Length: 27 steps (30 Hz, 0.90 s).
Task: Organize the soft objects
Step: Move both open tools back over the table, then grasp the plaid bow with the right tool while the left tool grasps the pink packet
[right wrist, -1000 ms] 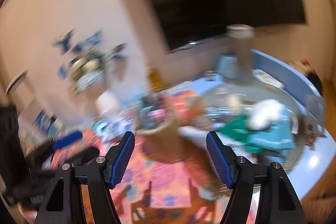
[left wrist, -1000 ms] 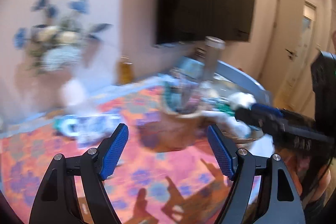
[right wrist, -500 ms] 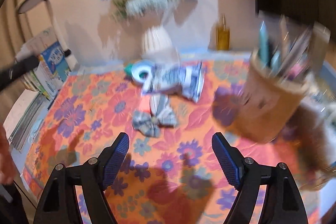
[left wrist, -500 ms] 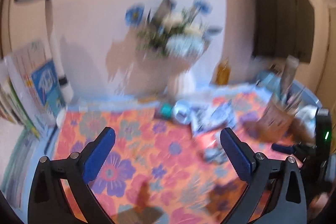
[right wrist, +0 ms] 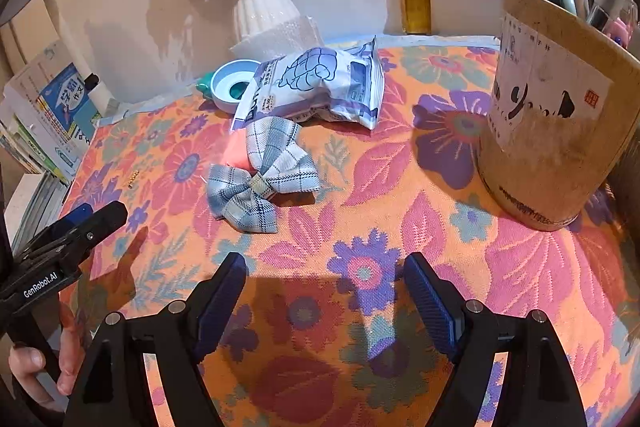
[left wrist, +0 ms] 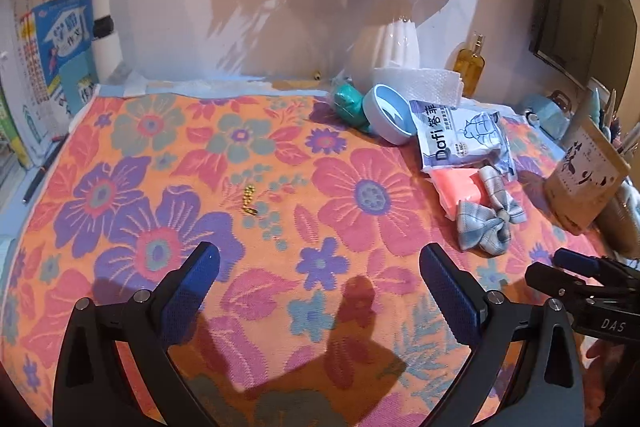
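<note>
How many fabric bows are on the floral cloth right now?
1. The blue-grey plaid fabric bow lies on the floral tablecloth, overlapping a flat coral-pink pack, just in front of the white-and-blue printed plastic pouch. Another could be hidden behind the brown cardboard holder.

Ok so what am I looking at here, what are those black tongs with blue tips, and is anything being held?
There is no robot. A person holds a two-finger gripper in each hand, and each gripper carries a camera that looks out along its fingers. One picture comes from the left gripper, the other from the right gripper. Both are open and hold nothing. They hover above a flowered tablecloth. On it lie a plaid bow, an orange-pink pad partly under the bow, a printed packet, a light blue ring and a cardboard tub of pens. A white vase of flowers and an amber bottle stand at the back.
</note>
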Tool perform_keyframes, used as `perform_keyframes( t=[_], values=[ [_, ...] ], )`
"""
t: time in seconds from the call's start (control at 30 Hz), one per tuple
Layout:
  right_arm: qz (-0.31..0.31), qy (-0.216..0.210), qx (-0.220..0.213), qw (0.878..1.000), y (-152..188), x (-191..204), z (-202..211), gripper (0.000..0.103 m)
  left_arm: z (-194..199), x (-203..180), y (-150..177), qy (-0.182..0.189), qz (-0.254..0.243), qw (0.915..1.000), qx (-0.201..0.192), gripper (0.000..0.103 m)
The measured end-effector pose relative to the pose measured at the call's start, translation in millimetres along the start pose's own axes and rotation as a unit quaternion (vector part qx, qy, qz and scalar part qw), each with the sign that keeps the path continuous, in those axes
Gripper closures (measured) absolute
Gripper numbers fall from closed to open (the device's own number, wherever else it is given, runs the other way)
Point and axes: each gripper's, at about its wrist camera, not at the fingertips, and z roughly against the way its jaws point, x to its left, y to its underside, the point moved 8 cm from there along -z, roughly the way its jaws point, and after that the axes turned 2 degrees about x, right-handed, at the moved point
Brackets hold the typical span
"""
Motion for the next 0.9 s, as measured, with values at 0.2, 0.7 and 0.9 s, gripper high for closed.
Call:
perform_keyframes(
  t=[0.2, 0.7, 0.9],
  values=[
    [0.023, 0.021, 0.005, 0.999, 4.5, 6.9, -3.1, 0.020, 0.2, -1.3, -0.2, -0.003, -0.009, 0.9999, -0.003, 0.003],
    [-0.027, -0.023, 0.037, 0.999, -28.3, 32.1, -15.3, 0.036, -4.0, 1.0, 1.7, -0.003, -0.004, 0.9999, 0.012, 0.003],
    [-0.047, -0.017, 0.036, 0.998, -33.9, 38.2, -37.8, 0.043, -3.7, -1.1, 1.6, 0.011, -0.002, 0.9993, 0.036, 0.003]
  ],
)
